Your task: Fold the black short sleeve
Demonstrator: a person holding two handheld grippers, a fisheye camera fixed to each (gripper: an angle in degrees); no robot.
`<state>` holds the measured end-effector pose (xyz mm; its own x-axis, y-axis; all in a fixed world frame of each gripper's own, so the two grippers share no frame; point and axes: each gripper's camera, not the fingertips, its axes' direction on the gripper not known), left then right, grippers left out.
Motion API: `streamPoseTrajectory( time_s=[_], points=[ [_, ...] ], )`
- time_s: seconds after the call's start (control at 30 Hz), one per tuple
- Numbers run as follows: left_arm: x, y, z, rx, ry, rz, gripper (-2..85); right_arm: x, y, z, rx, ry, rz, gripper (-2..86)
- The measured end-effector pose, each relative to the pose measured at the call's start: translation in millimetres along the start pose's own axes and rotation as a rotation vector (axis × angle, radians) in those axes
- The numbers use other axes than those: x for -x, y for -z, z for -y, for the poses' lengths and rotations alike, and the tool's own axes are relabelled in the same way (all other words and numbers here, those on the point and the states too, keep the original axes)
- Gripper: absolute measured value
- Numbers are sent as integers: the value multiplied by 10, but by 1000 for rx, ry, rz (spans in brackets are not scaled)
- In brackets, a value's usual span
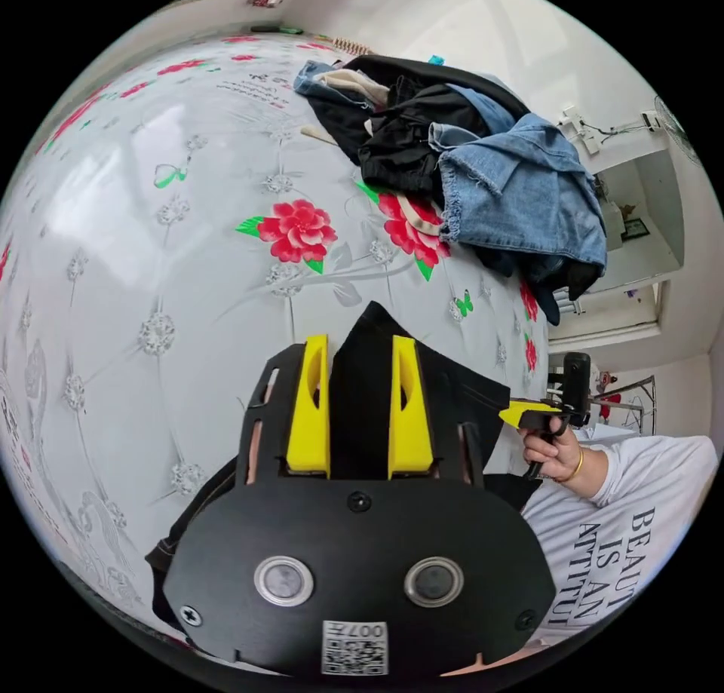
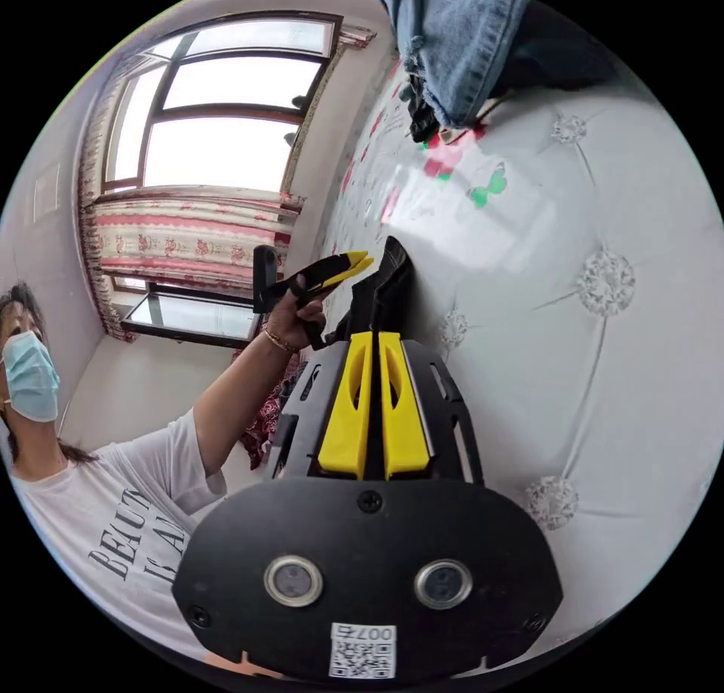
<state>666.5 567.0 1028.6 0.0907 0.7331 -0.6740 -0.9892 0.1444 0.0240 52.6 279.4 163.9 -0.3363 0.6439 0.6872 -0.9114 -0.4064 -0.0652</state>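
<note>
The black short sleeve [image 1: 362, 391] lies on the near part of the bed [image 1: 151, 271], its dark cloth rising in a peak between the yellow jaws of our left gripper [image 1: 360, 354]. Those jaws stand a little apart with the thick fold of fabric filling the gap between them, pressed on both sides. To the right in the left gripper view, more of the garment spreads toward our right gripper [image 1: 528, 414], held in a hand [image 1: 554, 452] with a bracelet at the wrist.

In the right gripper view, our right gripper [image 2: 375, 346] has its jaws drawn nearly together, a thin edge of the black short sleeve [image 2: 388, 286] pinched between them and standing up beyond the tips. Just beside it on the left we see the left gripper [image 2: 354, 259], its yellow jaws closed to a narrow point (whether cloth sits between them cannot be told from this angle).

On the far side of the bed a pile of clothes [image 1: 452, 157] rests, well apart from the garment, with blue denim [image 1: 520, 195] on top. The bed's cover is white, tufted, and printed with red flowers [image 1: 298, 229].
</note>
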Motion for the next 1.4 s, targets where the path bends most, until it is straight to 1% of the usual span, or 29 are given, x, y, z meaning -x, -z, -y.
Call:
streamPoseTrajectory(
  time_s=[0.03, 0.07, 0.13, 0.2, 0.27, 0.3, 0.37, 0.43, 0.47, 0.5, 0.53, 0.57, 0.6, 0.7, 0.8, 0.83, 0.87, 0.9, 0.93, 1.0, 1.1, 1.13, 1.17, 1.2, 1.23, 1.27, 1.33, 1.37, 1.4],
  points=[
    [-15, -209, 53, 30, 22, 25, 31, -113, 60, -27, -12, -43, 10, -1],
    [-25, -282, 65, -9, 36, 58, 3, -170, 78, -40, -17, -64, 17, -1],
    [41, -433, 106, 5, 65, -7, -5, -364, 109, -70, -40, -137, 63, -1],
    [73, -490, 111, 4, 67, -37, -7, -415, 107, -61, -47, -145, 76, -1],
    [35, -386, 44, -59, 32, -45, -7, -370, 105, -32, -45, -113, 79, -1],
    [33, -336, 18, -80, 30, -51, -7, -288, 99, -4, -32, -62, 73, -1],
    [52, -65, -135, -206, 23, -111, -2, -109, 76, 34, 0, 42, 37, -1],
    [61, 72, -239, -267, 6, -133, 12, 141, -11, 44, 58, 204, -6, -1],
    [45, 73, -272, -266, -9, -127, 31, 181, -41, 37, 72, 234, -20, -1],
    [12, -6, -258, -226, -27, -119, 81, 210, -91, 9, 81, 265, -50, -1],
    [-6, -71, -234, -193, -37, -130, 107, 167, -127, -19, 76, 258, -63, -1],
    [-57, -216, -183, -132, -70, -177, 118, 127, -140, -32, 74, 247, -61, -1],
    [-95, -282, -161, -113, -87, -188, 124, 31, -163, -61, 69, 223, -48, -1],
    [-400, -662, -36, -21, -196, -111, 126, -212, -208, -162, 42, 172, -47, -2],
    [-528, -918, -7, 61, -238, -42, 106, -393, -297, -252, 51, 164, -64, -1],
    [-569, -1004, -42, 82, -238, 22, 86, -459, -333, -285, 52, 167, -68, -1],
    [-605, -966, -117, 48, -248, 108, 33, -489, -354, -301, 54, 170, -72, -1],
    [-591, -965, -166, 60, -238, 121, 4, -546, -399, -334, 57, 179, -83, -2],
    [-571, -936, -190, 57, -233, 99, 0, -603, -450, -370, 60, 186, -94, -2],
    [-485, -767, -288, 31, -211, 15, -6, -676, -529, -417, 66, 198, -99, -2],
    [-234, 36, -730, -163, -191, -97, -9, -663, -657, -497, 87, 271, -116, -1],
    [-181, 203, -838, -194, -190, -119, -9, -582, -725, -548, 104, 343, -136, -1],
    [-78, 556, -1102, -267, -196, -143, -9, -527, -768, -581, 116, 386, -153, -1],
    [-23, 732, -1254, -305, -197, -145, -9, -390, -869, -667, 146, 485, -190, -1],
    [101, 1061, -1576, -360, -188, -151, -10, -239, -980, -781, 176, 598, -216, -1],
    [213, 1369, -1929, -408, -193, -158, -10, -166, -1039, -848, 192, 655, -227, -1],
    [401, 1778, -2505, -478, -178, -145, -10, 69, -1310, -1165, 259, 864, -268, -1],
    [545, 2008, -2902, -523, -163, -136, -9, 105, -1387, -1250, 277, 910, -276, -1],
    [631, 2105, -3098, -544, -145, -134, -9, 149, -1553, -1423, 316, 991, -288, -1]
  ],
)
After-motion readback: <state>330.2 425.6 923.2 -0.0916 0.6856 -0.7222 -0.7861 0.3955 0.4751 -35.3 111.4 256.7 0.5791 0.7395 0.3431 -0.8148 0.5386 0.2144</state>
